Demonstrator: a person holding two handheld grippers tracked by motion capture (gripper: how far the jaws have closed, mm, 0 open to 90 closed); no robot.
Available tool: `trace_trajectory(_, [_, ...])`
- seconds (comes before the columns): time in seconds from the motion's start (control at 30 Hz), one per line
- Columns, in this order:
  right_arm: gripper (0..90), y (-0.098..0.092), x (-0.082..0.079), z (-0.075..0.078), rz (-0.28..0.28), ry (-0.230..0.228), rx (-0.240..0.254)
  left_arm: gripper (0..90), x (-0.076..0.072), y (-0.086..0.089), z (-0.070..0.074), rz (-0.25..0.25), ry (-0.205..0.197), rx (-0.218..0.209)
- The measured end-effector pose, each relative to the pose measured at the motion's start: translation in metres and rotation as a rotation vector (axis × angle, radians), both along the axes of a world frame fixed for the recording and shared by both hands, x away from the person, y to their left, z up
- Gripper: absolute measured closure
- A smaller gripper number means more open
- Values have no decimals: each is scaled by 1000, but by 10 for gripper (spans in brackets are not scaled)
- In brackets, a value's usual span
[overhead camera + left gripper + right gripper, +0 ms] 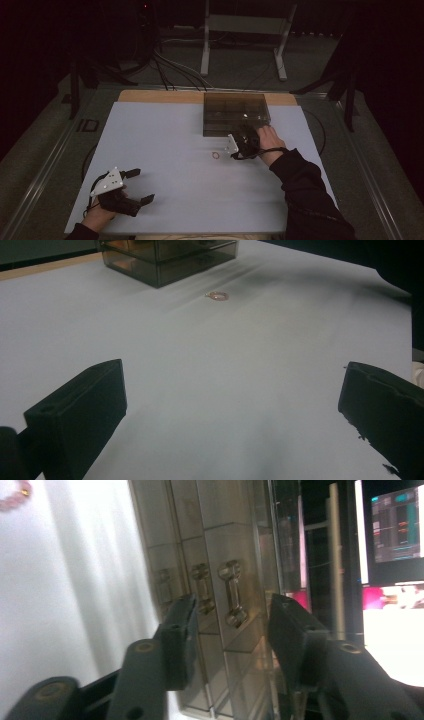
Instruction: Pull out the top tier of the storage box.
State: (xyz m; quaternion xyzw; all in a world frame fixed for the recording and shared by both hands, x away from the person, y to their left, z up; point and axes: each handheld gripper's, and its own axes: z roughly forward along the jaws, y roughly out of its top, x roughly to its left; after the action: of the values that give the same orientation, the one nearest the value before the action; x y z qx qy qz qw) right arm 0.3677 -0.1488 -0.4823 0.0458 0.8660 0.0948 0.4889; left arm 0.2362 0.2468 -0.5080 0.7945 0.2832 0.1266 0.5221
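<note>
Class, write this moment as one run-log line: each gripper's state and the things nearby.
right gripper: open, at drawer handle | left gripper: open, idle | drawer box: closed | ring: on mat

A large pale grey-white sheet (170,150) covers most of a light wooden tabletop (160,96), whose bare strip shows along the far edge. A small pinkish beaded ring-shaped bracelet (215,155) lies flat on the sheet near its middle, apart from everything else. Beyond the table, on the grey floor (240,70), stands a white metal frame with two splayed legs (243,30), black cables (167,67) trail across the floor beside it, and a lit monitor screen with coloured panels (397,525) glows in the dark background.
</note>
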Motion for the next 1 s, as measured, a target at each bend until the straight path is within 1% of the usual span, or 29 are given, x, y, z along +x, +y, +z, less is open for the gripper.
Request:
trace_trajectory(0.03, [487, -2, 1, 2, 4, 24, 10, 0, 0, 0, 0, 0, 0, 1])
trace_trajectory(0.07, [466, -3, 2, 4, 13, 40, 16, 0, 0, 0, 0, -1, 0, 1])
trace_trajectory(0.1, [447, -5, 2, 5, 12, 51, 27, 0, 0, 0, 0, -1, 0, 1])
trace_trajectory(0.13, [409, -6, 2, 6, 12, 59, 30, 0, 0, 0, 0, 0, -1, -1])
trace_trajectory(0.17, [386, -8, 4, 7, 22, 85, 36, 0, 0, 0, 0, 0, -1, -1])
trace_trajectory(0.23, [346, -11, 4, 9, 25, 93, 54, 0, 0, 0, 0, 0, 0, 0])
trace_trajectory(0.27, [305, -13, 5, 10, 22, 118, 75, 0, 0, 0, 0, 0, -1, 0])
trace_trajectory(0.33, [236, -15, 7, 12, 27, 133, 93, 0, 0, 0, 0, 0, 0, 1])
trace_trajectory(0.37, [167, -17, 7, 13, 23, 153, 113, 0, 0, 0, 0, 0, 0, 2])
trace_trajectory(0.4, [131, -18, 8, 13, 9, 165, 125, 0, 0, 0, 0, 0, 0, 2])
trace_trajectory(0.43, [99, -19, 9, 14, 1, 176, 125, 0, 0, 0, 0, 0, -1, 1])
trace_trajectory(0.47, [42, -20, 10, 15, -1, 214, 131, 0, 0, 0, 0, 0, -1, 2])
trace_trajectory(0.5, [33, -21, 11, 16, 2, 240, 132, 0, 0, 0, 0, -1, -1, 2])
trace_trajectory(0.53, [33, -22, 11, 17, 3, 255, 136, 0, 0, 0, 0, 0, -1, 2])
trace_trajectory(0.6, [32, -25, 12, 19, 23, 287, 164, 0, 0, 0, 0, 0, -2, 3])
trace_trajectory(0.67, [23, -28, 12, 21, 33, 316, 164, 0, 0, 0, 0, 0, -2, 3])
trace_trajectory(0.8, [23, -32, 13, 22, 50, 331, 167, 0, 0, 0, 0, 1, -1, -1])
trace_trajectory(0.83, [23, -34, 14, 23, 62, 338, 160, 0, 0, 0, 0, 0, -2, 0])
trace_trajectory(0.9, [23, -35, 15, 23, 62, 345, 156, 0, 0, 0, 0, 0, -2, 2])
trace_trajectory(0.93, [24, -38, 16, 24, 76, 350, 149, 0, -1, 0, 0, 1, -4, 2])
trace_trajectory(1.0, [43, -42, 18, 27, 86, 371, 167, 0, -1, 0, 0, 1, -3, 2])
